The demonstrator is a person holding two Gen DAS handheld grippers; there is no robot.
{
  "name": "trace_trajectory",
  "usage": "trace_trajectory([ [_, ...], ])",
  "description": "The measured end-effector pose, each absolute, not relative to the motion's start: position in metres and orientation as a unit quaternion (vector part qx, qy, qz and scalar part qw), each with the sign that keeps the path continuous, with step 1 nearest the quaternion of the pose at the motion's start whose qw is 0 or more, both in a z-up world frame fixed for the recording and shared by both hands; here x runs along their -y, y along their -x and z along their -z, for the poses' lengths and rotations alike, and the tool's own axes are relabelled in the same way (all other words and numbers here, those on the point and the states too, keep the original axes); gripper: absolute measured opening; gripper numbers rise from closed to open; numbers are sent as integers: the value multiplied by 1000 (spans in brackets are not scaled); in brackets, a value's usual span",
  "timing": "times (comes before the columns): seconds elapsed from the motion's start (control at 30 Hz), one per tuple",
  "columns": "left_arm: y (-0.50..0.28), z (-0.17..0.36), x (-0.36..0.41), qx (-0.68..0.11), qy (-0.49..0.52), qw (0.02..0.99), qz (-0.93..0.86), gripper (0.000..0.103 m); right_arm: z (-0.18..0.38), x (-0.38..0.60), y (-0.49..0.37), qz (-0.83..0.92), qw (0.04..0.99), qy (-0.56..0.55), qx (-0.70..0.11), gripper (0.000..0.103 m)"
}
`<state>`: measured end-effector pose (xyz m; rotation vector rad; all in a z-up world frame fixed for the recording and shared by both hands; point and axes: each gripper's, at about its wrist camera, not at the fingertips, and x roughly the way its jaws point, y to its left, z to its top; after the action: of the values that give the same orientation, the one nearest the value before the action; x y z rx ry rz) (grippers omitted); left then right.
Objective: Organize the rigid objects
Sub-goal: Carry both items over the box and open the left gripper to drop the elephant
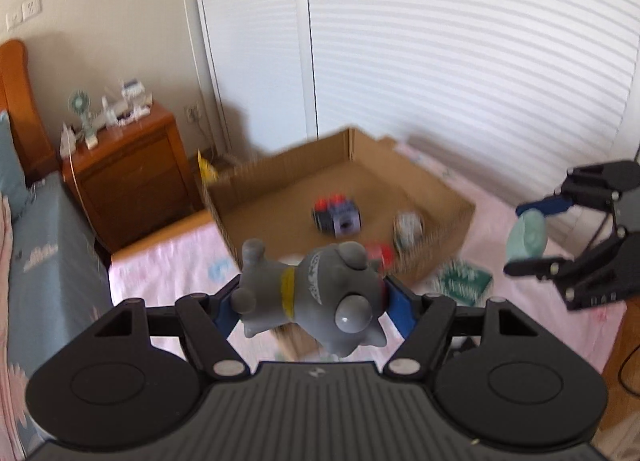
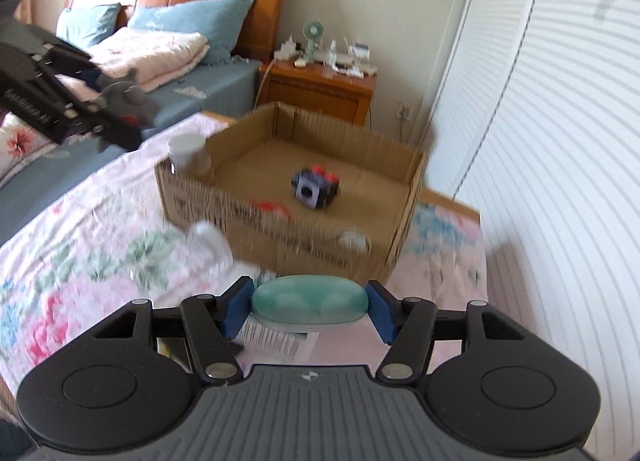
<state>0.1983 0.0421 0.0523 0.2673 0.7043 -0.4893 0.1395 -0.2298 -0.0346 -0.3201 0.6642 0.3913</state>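
Left wrist view
Left gripper [image 1: 310, 307]: black arms with blue pads; the jaws are clamped on a toy dog.
Toy dog [image 1: 316, 297]: smooth gray rubbery toy with round bumps, a yellow collar and a shiny gray nose. It lies on its side between the pads, up in the air, near the box's close wall.
Box [image 1: 452, 217]: shallow brown cardboard tray with ridged cut edges, sitting on the pink sheet.
Block toy [image 1: 338, 215]: square, dark and pale purple with red knobs, on the box floor near the middle.
Round thing [image 1: 408, 227]: gray and white, blurry, inside the box on the right.
Red thing [image 1: 378, 253]: blurry, in the box's near corner, partly behind the dog.
Right gripper [image 1: 530, 235]: far right, jaws clamped on a soap-shaped thing [image 1: 527, 237], pale green and smooth.
Green card [image 1: 464, 281]: flat, on the sheet just outside the box.
Nightstand [image 1: 128, 173]: shiny orange-brown wood, far left.

Right wrist view
Right gripper [image 2: 310, 305]: blue pads press both ends of the soap-shaped thing [image 2: 310, 301], an oval with a gray base, held above the sheet near the box.
Box [image 2: 280, 229]: the printed cardboard wall faces us; the block toy [image 2: 316, 187] sits inside.
Jar [image 2: 188, 155]: see-through with a white lid, in the box's left corner.
Left gripper [image 2: 114, 101]: far left, up high, jaws shut around the gray toy dog [image 2: 130, 97].
Sheet [image 2: 80, 245]: soft pink cloth with flowers.
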Motion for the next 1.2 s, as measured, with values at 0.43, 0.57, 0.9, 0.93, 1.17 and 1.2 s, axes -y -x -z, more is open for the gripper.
trace_trajectory([
  [0.43, -304, -36, -5, -373, -106, 896, 215, 77, 18, 218, -188, -198, 917, 160, -306, 66],
  [0.57, -309, -30, -10, -345, -93, 917, 176, 96, 21, 216, -199, -198, 915, 162, -311, 66],
  [0.9, -268, -33, -33, -348, -86, 918, 172, 97, 28, 208, -232, -193, 911, 168, -325, 66],
  [0.93, -262, -33, -36, -349, -85, 918, 169, 97, 28, 207, -237, -193, 910, 168, -327, 66],
  [1.17, -214, -29, -51, -341, -86, 924, 152, 97, 33, 200, -277, -183, 906, 162, -346, 66],
  [1.2, -207, -28, -53, -339, -89, 925, 148, 97, 34, 199, -282, -181, 905, 161, -349, 66],
])
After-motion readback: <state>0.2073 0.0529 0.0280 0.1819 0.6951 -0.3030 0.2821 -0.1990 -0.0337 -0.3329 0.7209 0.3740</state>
